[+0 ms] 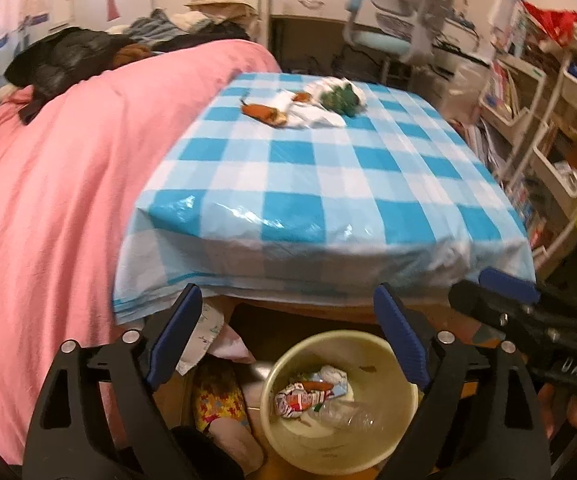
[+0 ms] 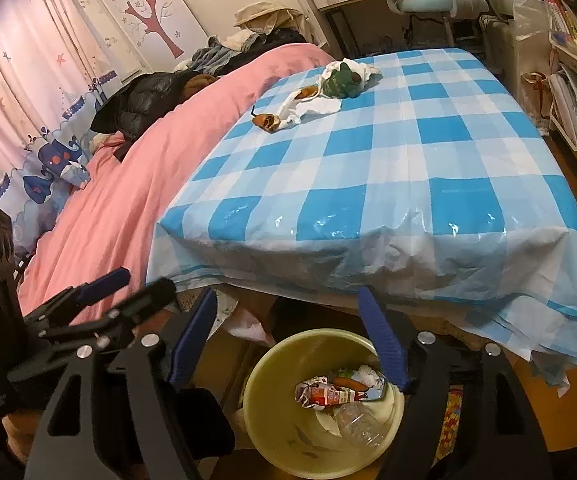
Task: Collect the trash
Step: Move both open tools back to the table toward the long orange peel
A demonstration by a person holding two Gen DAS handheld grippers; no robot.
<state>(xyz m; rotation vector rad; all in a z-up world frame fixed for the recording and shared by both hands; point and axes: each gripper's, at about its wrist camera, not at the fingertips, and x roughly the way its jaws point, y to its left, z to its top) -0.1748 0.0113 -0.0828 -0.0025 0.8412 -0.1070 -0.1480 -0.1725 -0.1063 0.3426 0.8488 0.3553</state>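
Little writing can be read: pale letters on the right gripper's black body, seen from the left wrist, are too blurred to make out, and the print on the crushed red-and-white carton (image 2: 326, 394) is illegible. That carton lies in the pale yellow bin (image 1: 284, 436) on the floor below the table edge, with a clear plastic bottle (image 2: 358, 424) and crumpled wrappers. The left gripper (image 1: 292, 340) hangs over the bin, jaws spread wide with nothing between them; the right gripper (image 2: 288, 338) beside it is likewise spread and empty. More trash waits at the far side of the blue-checked tablecloth (image 2: 428, 152): white crumpled paper (image 2: 308, 110), a green wad (image 2: 342, 82) and brown scraps (well apart from the bin). A pink quilt (image 1: 60, 184) borders the table.
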